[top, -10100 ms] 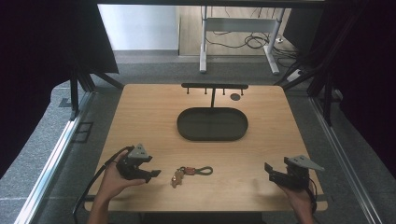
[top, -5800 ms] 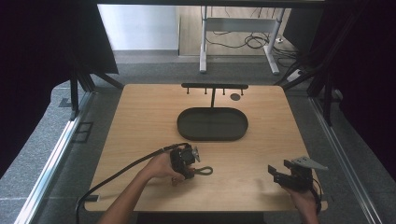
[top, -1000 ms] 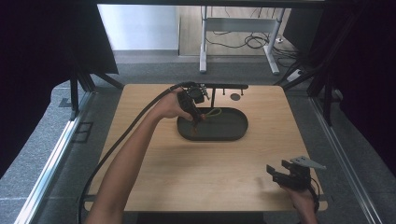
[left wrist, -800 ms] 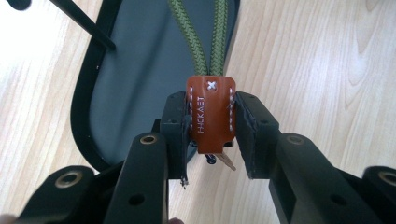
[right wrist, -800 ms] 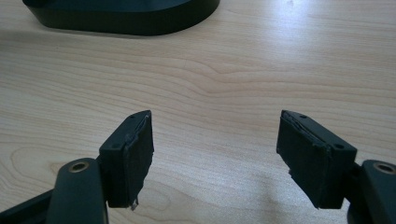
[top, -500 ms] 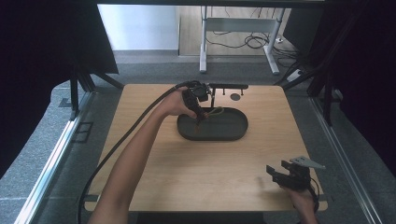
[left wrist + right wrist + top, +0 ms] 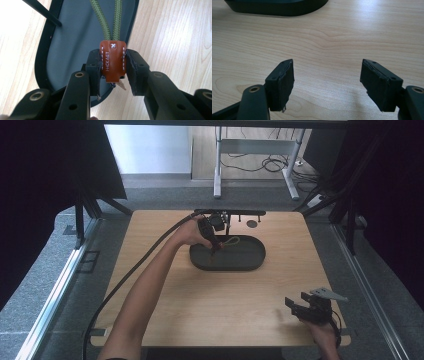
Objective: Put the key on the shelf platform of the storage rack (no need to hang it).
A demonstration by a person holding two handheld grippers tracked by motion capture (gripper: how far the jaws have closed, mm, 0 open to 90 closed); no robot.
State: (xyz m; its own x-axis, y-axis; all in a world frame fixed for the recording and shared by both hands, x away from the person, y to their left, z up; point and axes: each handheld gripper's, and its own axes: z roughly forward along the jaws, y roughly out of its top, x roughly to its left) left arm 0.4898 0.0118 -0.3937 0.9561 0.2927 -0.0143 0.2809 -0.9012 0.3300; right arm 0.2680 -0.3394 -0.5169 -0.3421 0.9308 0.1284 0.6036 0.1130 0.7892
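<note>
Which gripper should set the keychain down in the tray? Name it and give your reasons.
Left. The left gripper is shut on the brown leather tab of the keychain, its green cord already over the dark oval tray. The right gripper is open at the table's near right corner.

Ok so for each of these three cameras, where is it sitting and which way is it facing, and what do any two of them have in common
High view: fixed above the person's side of the table, looking forward and down; both forearms show, left tongs over the black oval tray, right tongs at the near edge.
Left gripper view: rides the left tongs, looking down at the tray; both jaws grip a brown leather tag on a green cord.
Right gripper view: rides the right tongs, low over the table; jaws apart.
Shared: the tray appears in all three.
</note>
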